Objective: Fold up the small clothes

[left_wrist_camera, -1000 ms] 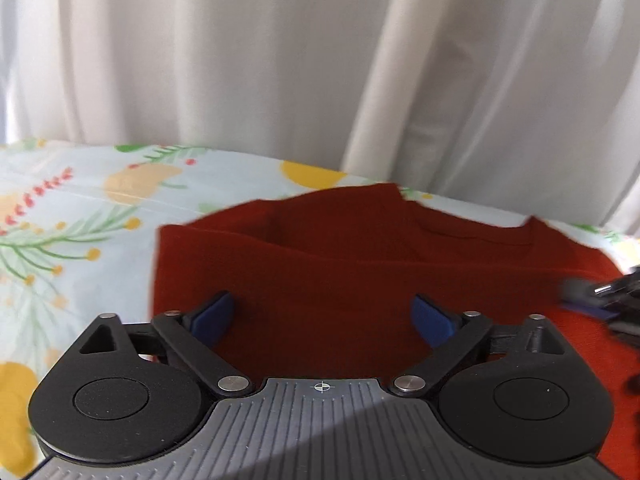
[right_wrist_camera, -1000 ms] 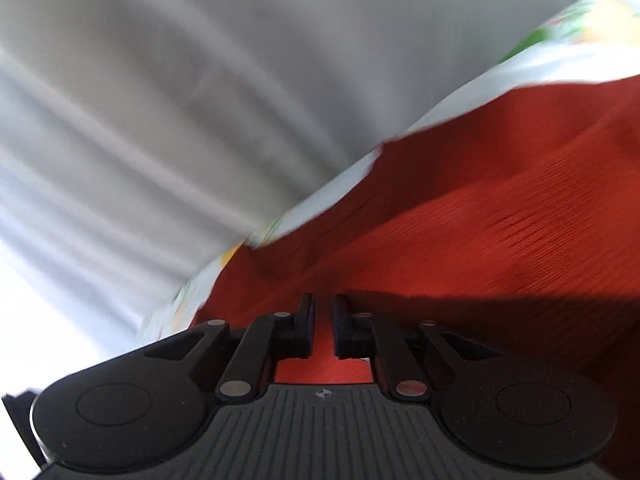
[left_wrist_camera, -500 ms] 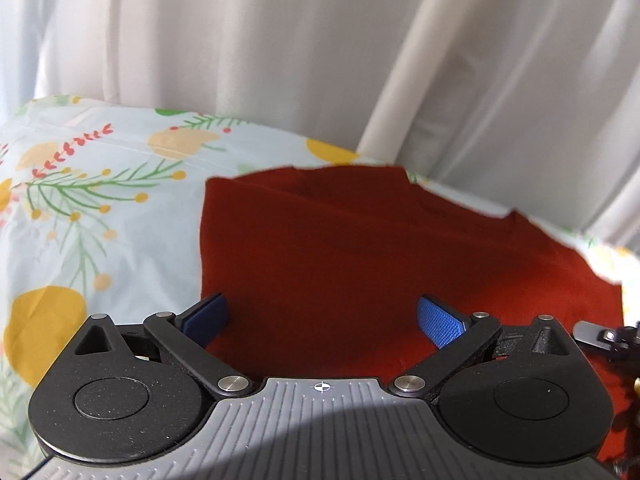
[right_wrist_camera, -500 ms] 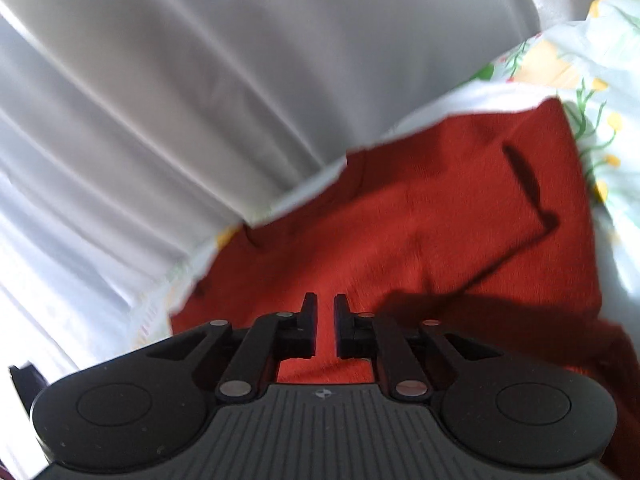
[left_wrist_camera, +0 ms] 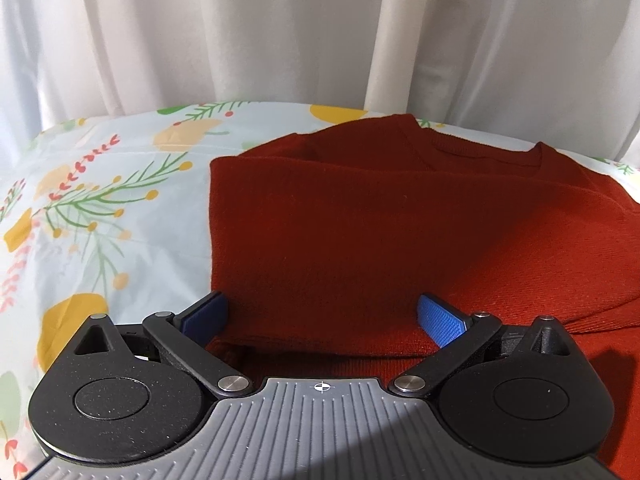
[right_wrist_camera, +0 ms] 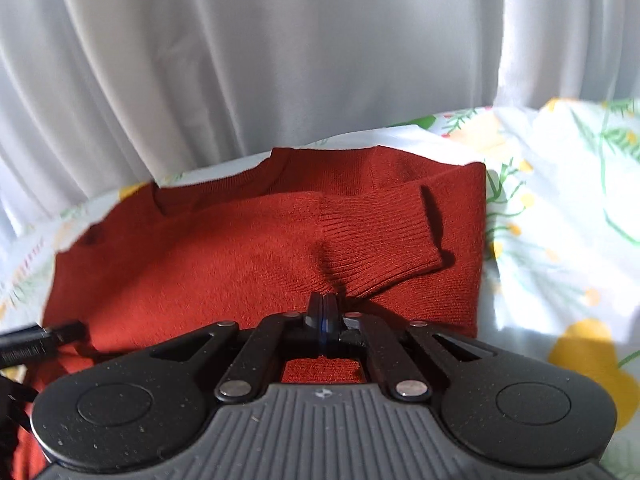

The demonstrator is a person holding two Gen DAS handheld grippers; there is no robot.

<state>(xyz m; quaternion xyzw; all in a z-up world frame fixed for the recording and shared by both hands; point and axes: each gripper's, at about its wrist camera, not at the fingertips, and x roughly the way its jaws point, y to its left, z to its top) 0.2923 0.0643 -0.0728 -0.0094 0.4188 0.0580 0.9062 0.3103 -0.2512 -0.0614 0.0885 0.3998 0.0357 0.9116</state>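
right gripper (right_wrist_camera: 325, 312) has swung level and closed on nothing.
red sweater (left_wrist_camera: 360, 240) sleeves folded in; left gripper (left_wrist_camera: 322, 316) wide; body fold remains.

Sweater (left_wrist_camera: 360, 232) on sheet (left_wrist_camera: 120, 208) — curtain (left_wrist_camera: 280, 32) behind

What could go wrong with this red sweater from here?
The right gripper has just closed its jaws by the ribbed cuff, where the knit puckers; whether fabric is caught I cannot tell. If so, pulling away could drag it and undo the fold. The left gripper hangs open over the near edge of the red sweater; its pads might snag it.
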